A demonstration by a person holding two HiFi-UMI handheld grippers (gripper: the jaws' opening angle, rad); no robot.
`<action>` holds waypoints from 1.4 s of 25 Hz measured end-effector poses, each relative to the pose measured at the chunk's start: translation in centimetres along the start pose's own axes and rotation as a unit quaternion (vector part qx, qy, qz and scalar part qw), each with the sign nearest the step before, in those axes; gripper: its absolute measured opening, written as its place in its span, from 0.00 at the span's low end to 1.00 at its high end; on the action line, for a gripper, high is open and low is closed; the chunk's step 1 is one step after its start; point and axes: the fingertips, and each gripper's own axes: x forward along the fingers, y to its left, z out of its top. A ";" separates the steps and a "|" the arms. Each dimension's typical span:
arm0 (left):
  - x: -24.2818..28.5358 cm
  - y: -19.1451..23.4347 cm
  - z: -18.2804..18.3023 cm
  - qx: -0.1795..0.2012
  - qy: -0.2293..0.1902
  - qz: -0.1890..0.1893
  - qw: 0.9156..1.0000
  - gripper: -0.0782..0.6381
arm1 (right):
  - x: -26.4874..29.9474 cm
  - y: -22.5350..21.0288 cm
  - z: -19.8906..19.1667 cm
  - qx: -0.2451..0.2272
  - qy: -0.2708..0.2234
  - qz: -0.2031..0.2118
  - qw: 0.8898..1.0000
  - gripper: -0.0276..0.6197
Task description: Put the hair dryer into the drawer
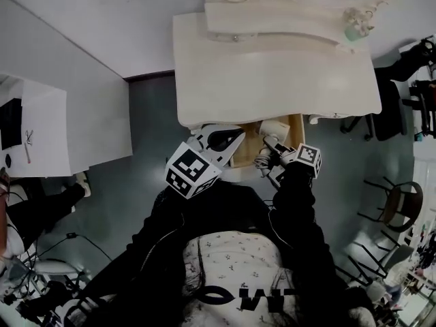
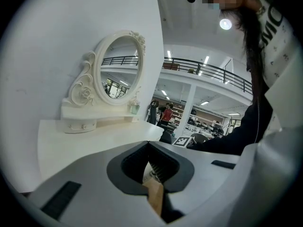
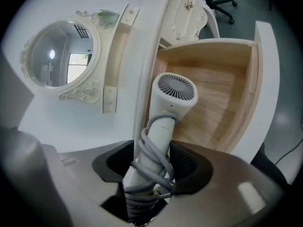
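A white hair dryer (image 1: 274,129) with its grey cord wound round the handle is clamped in my right gripper (image 1: 274,157), which is shut on that handle. In the right gripper view the dryer's head (image 3: 174,92) hangs over the bare wooden floor of the open drawer (image 3: 222,93), just under the white dressing table's front edge (image 3: 142,79). My left gripper (image 1: 235,142) sits at the drawer's left wall (image 1: 246,150). In its own view, the left gripper (image 2: 154,174) has its jaws nearly together, pinching a thin strip of wood (image 2: 155,197).
The white dressing table (image 1: 272,67) carries an ornate oval mirror (image 2: 118,70) with small drawers at its base. A white desk (image 1: 61,107) stands to the left, dark chairs (image 1: 398,203) to the right, and cables (image 1: 61,291) lie on the grey floor.
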 end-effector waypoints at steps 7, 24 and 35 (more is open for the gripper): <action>0.0 1.7 -0.4 -0.015 0.004 0.028 0.999 0.09 | 1.7 -0.8 1.4 -0.039 0.036 -0.042 0.998 0.42; -1.5 1.6 -1.4 -0.060 0.014 0.170 0.984 0.09 | 6.2 -3.3 5.2 -0.116 0.130 -0.067 0.982 0.42; -4.0 1.0 -2.7 -0.083 0.021 0.247 0.965 0.09 | 10.4 -3.7 6.5 -0.144 0.129 -0.045 0.980 0.42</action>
